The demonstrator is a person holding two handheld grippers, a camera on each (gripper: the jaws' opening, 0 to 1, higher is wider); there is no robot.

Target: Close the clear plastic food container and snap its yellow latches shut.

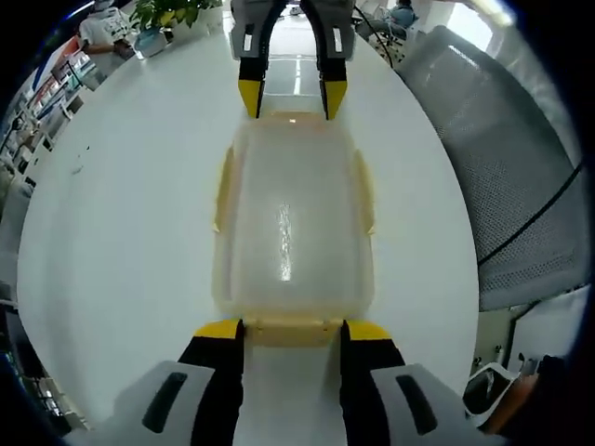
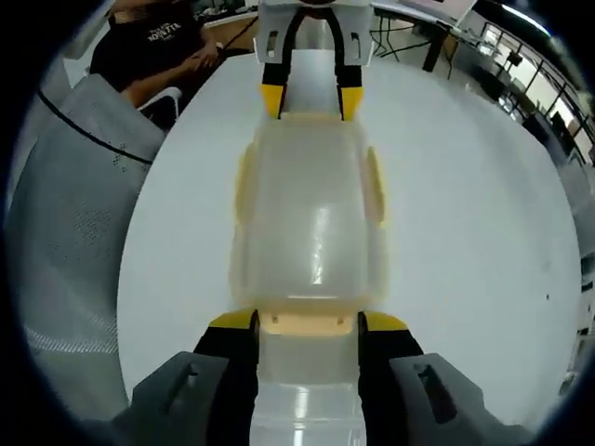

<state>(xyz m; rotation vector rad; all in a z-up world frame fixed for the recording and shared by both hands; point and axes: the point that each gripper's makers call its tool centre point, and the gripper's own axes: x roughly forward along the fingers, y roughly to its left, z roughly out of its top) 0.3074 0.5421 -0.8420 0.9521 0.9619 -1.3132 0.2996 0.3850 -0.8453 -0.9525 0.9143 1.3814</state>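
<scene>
A clear plastic container (image 1: 293,223) (image 2: 311,218) lies lengthwise on the white table (image 1: 121,242) (image 2: 483,242), its lid resting on top. Pale yellow latches (image 1: 223,190) (image 2: 374,186) hang along both long sides. My left gripper (image 1: 293,331) stands open at one short end, its yellow fingertips (image 1: 219,329) flanking the end latch (image 1: 293,327). At the opposite end my right gripper (image 2: 308,322) (image 1: 292,98) is open the same way around the other end latch (image 2: 307,323). In the right gripper view the left gripper (image 2: 311,100) sits at the container's far end.
A grey mesh chair (image 1: 507,177) (image 2: 65,214) stands close to the table edge along one long side of the container. A person in a black shirt (image 2: 153,42) sits beyond it. A potted plant (image 1: 167,14) rests at the table's far side.
</scene>
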